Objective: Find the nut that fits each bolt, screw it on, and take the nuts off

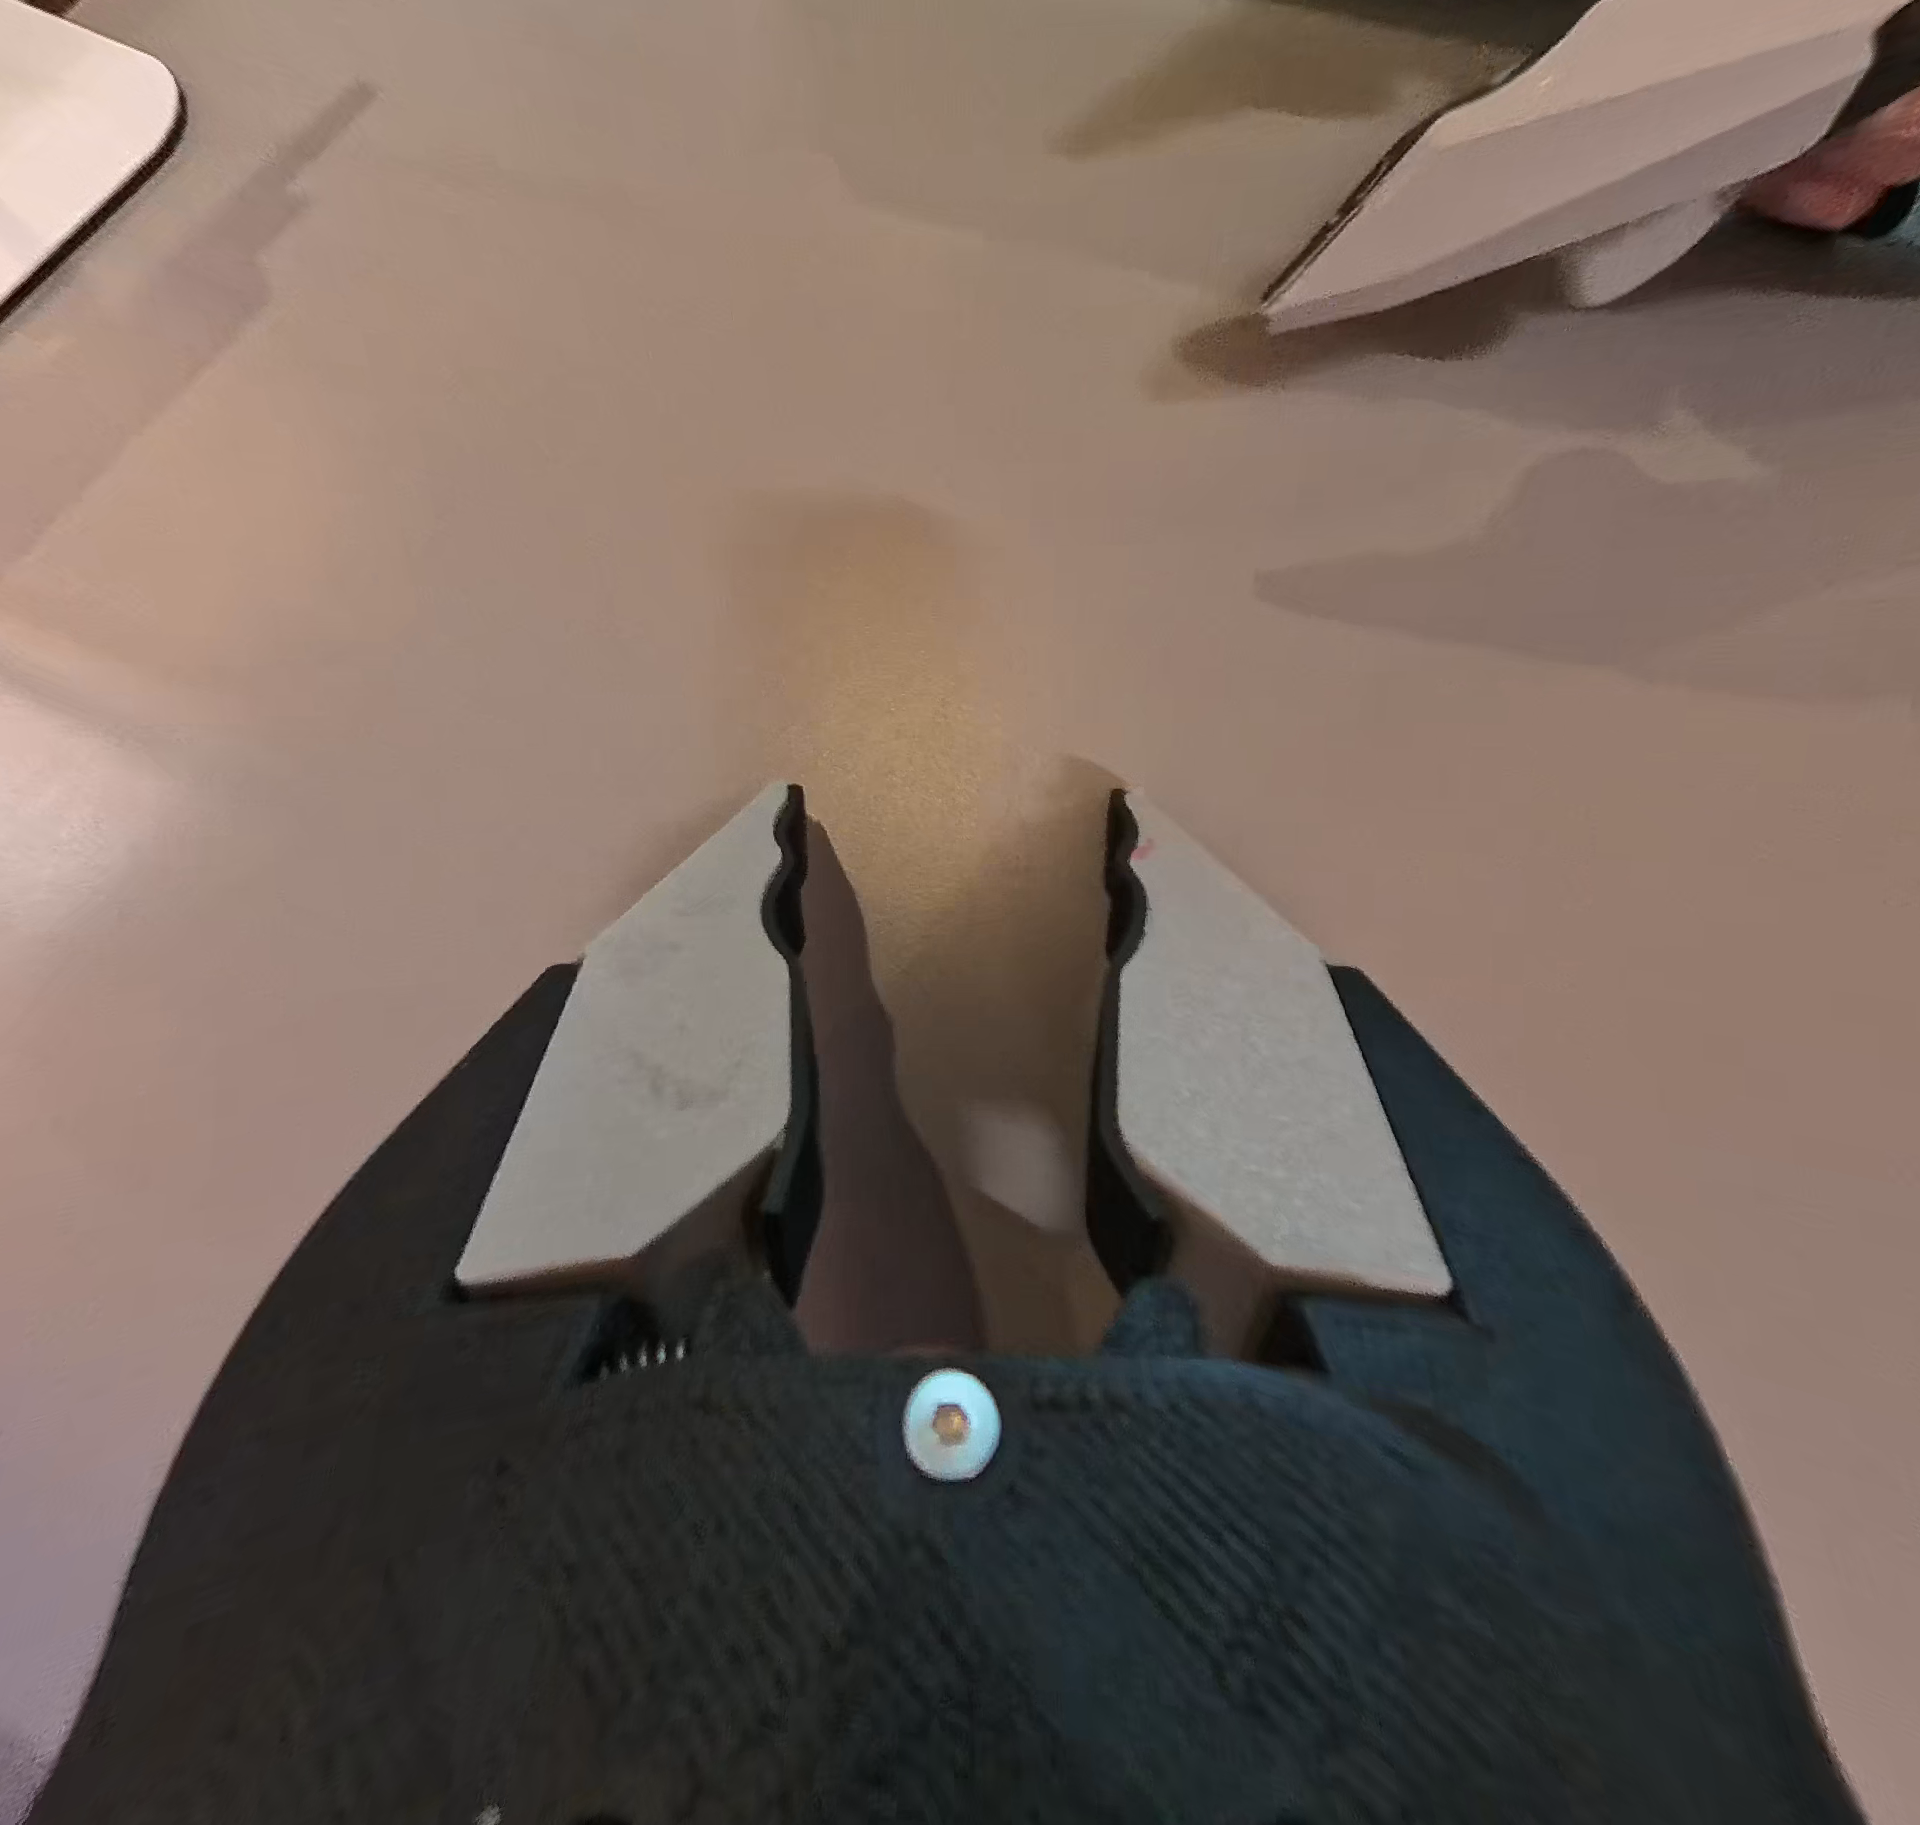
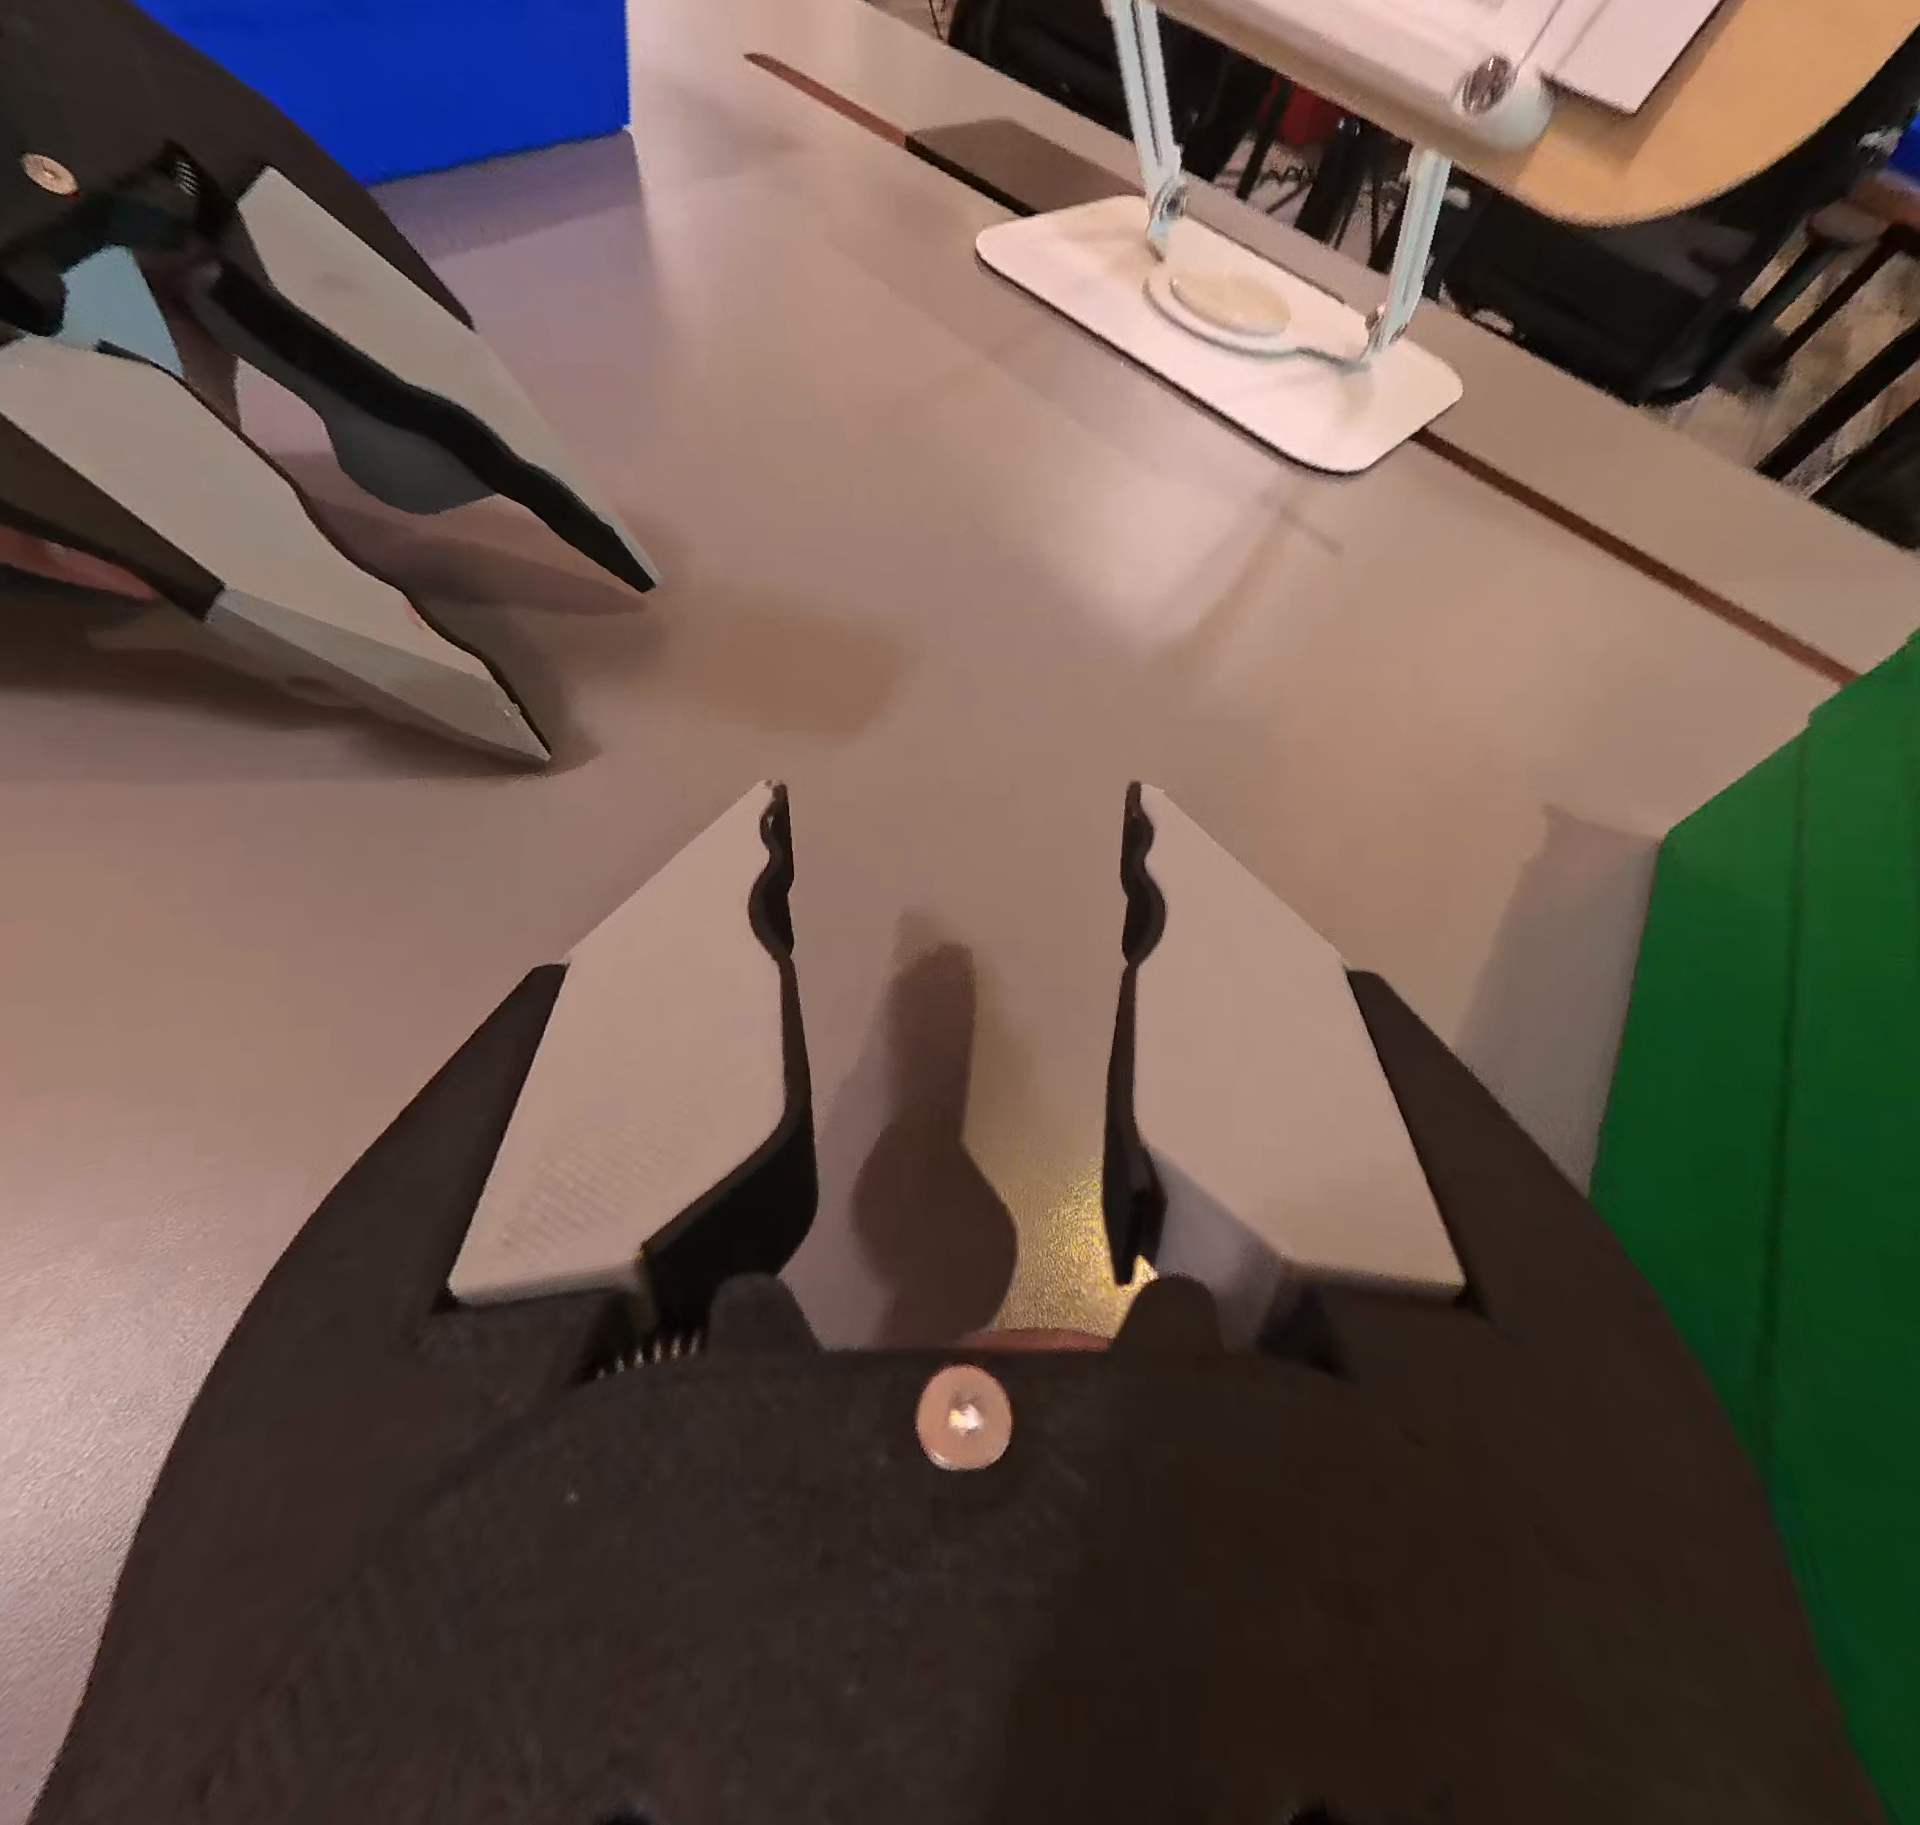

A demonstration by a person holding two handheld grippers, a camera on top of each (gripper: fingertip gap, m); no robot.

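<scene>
Spread and empty, both the left gripper [image 1: 954, 799] and right gripper [image 2: 956, 793], low over the smooth beige tabletop [image 2: 935, 487] near the white metal stand [image 2: 1226, 341]; no nut or bolt visible; presumably small, hard, slippery, best pinched across flats.

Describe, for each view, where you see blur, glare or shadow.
Left wrist view: the right gripper at upper right is motion-smeared, with soft shadows on the table. Right wrist view: glare on the table, a dark shadow between the open right gripper's fingers, bowed wide-angle edges.
</scene>
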